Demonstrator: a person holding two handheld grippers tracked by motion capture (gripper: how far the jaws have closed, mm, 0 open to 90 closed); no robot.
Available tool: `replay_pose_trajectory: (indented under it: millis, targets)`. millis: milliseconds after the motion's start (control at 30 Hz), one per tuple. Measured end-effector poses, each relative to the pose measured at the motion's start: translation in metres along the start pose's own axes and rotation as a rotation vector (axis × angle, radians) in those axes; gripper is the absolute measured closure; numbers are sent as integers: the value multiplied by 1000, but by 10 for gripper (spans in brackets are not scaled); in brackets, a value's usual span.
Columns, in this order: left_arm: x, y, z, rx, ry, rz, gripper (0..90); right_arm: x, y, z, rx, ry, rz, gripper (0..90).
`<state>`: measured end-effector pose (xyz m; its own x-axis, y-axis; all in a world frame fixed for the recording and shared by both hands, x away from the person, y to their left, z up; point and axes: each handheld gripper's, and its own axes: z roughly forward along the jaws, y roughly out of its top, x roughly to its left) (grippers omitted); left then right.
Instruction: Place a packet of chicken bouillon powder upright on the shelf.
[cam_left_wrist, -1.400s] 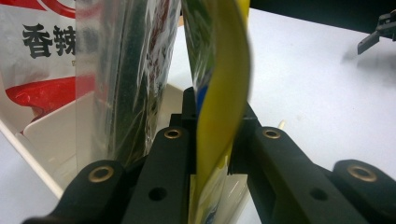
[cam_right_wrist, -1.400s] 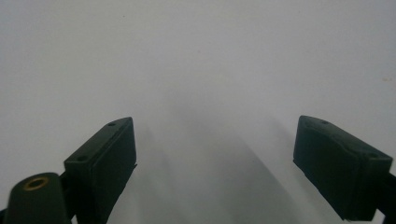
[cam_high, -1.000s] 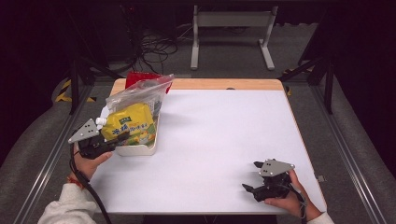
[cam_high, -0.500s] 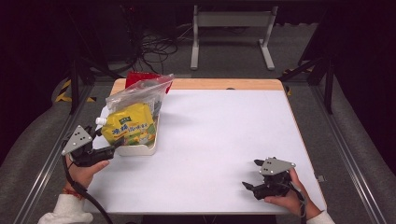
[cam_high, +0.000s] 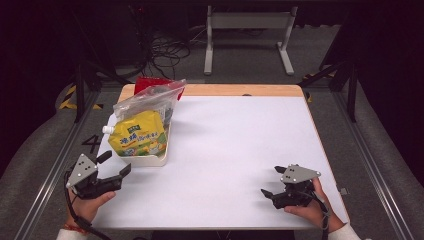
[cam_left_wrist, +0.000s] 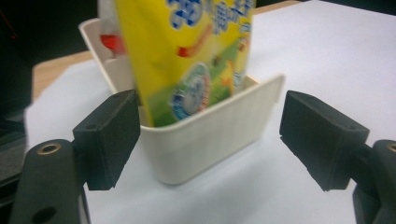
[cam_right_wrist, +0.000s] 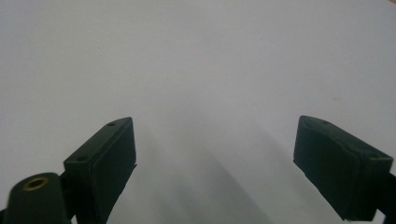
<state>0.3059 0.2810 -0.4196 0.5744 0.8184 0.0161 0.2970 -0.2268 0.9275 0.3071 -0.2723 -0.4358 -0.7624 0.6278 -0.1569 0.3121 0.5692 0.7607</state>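
Note:
A yellow printed pouch (cam_high: 137, 134) with a white cap stands leaning in a cream tray (cam_high: 145, 160) at the table's left side. In the left gripper view the pouch (cam_left_wrist: 187, 51) rises out of the tray (cam_left_wrist: 210, 140) just ahead of the jaws. My left gripper (cam_high: 115, 163) sits off the tray's front left corner, apart from it. It is open; its jaws have just been opening and nothing is held between them (cam_left_wrist: 210, 135). My right gripper (cam_high: 271, 181) rests near the front right of the table, open over bare white surface (cam_right_wrist: 215, 163).
A clear zip bag (cam_high: 150, 97) leans behind the pouch in the tray, with a red object (cam_high: 150, 82) at the table's far left edge. The white table top (cam_high: 240, 140) has a wooden strip at the back. Cables and a stand lie on the floor beyond.
My left gripper has drawn back from the pouch and tray toward the table's front left corner, and its jaws have opened. The pouch stays in the tray. The right gripper has not moved.

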Motion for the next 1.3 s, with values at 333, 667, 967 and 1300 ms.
replay_pose_trajectory:
  millis: [333, 667, 967, 1300]
  targets:
    - [-41, -5, 10, 40, -75, 64, 178, -4, 0, -6, -30, -28, 13, 133]
    - [-73, -4, 32, 88, -176, 135, 166, -6, -3, -10, -37, -59, 18, 131]
    - [-103, -2, 63, 171, -293, 225, 154, -6, -11, -20, -38, -93, 33, 127]
    - [-114, 1, 83, 202, -362, 262, 147, -4, -22, -31, -33, -120, 40, 123]
